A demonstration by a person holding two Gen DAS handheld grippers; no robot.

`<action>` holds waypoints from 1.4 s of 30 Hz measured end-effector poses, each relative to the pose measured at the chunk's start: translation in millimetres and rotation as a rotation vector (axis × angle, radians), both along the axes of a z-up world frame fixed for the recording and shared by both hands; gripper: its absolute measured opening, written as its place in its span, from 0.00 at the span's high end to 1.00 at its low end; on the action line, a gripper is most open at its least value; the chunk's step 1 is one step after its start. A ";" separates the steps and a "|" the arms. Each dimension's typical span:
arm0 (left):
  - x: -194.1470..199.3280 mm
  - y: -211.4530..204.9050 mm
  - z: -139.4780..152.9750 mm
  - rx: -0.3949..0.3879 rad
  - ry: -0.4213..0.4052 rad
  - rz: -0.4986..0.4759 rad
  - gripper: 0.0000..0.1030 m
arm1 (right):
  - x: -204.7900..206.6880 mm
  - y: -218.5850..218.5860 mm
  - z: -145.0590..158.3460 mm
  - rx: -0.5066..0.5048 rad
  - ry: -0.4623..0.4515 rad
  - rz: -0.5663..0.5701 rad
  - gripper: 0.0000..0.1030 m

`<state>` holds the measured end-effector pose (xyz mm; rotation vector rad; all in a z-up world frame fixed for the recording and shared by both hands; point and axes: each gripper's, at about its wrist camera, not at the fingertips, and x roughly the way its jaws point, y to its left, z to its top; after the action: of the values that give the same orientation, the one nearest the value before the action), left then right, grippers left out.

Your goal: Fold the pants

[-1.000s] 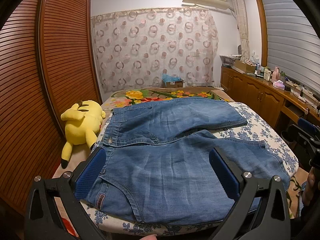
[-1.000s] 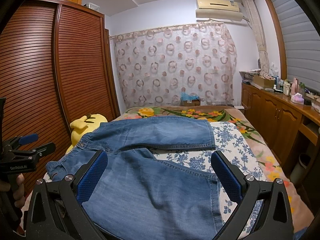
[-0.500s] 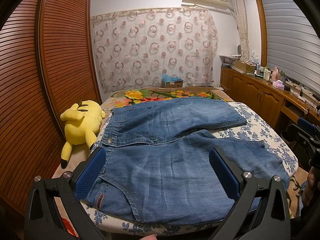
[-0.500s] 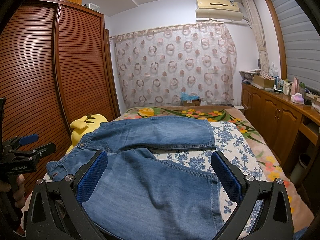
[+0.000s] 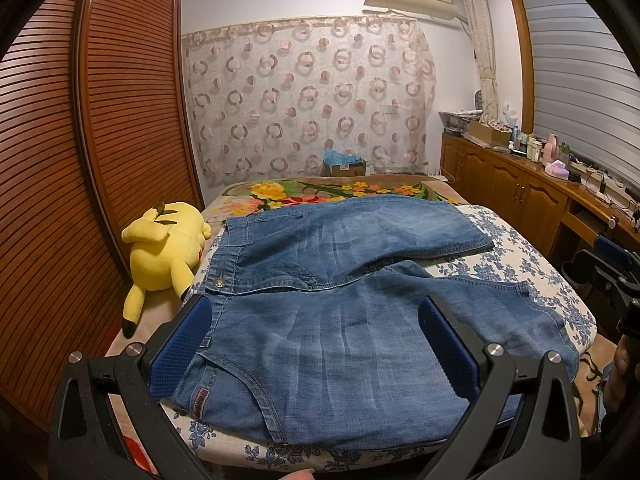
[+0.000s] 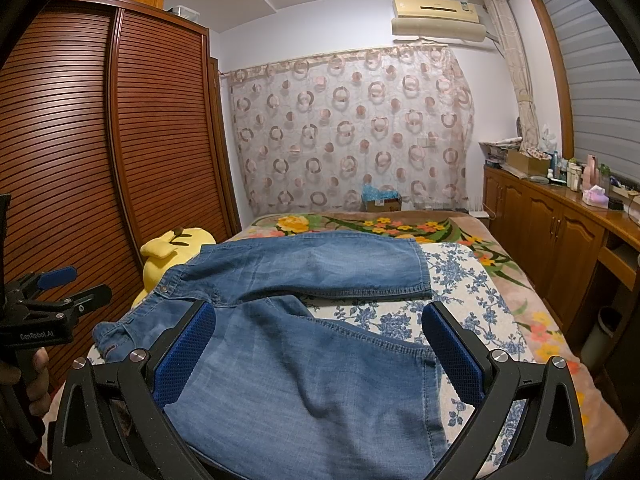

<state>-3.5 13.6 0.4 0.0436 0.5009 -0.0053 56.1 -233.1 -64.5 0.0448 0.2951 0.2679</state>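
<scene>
Blue denim pants (image 5: 320,320) lie spread flat on the bed, waistband to the left, both legs running right and slightly apart. My left gripper (image 5: 316,344) is open and empty, hovering above the waist end of the near leg. The pants also show in the right wrist view (image 6: 312,360). My right gripper (image 6: 320,352) is open and empty, hovering above the near leg toward its hem. Each gripper shows at the edge of the other's view: the right one (image 5: 616,276), the left one (image 6: 48,304).
A yellow plush toy (image 5: 164,252) lies on the bed's left edge by the waistband. The bed (image 5: 520,264) has a blue floral sheet and a flowered blanket at the far end. A slatted wooden wardrobe (image 5: 80,160) stands left, a cluttered wooden cabinet (image 5: 520,188) right.
</scene>
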 end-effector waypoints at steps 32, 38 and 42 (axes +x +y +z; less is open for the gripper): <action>10.7 15.6 -1.9 -0.006 0.044 0.003 0.00 | 10.7 -0.6 -4.9 -0.013 0.044 0.011 0.00; 22.0 23.0 -24.5 -0.001 0.084 0.012 0.00 | 21.3 -5.3 -5.2 -0.018 0.082 0.021 0.00; 29.9 34.2 -37.2 -0.008 0.108 0.019 0.00 | 30.6 -7.3 -5.7 -0.041 0.106 0.013 0.00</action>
<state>26.4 47.7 -36.8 0.0305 0.6091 0.0087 86.8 -240.5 -70.2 0.0170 0.4061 0.2724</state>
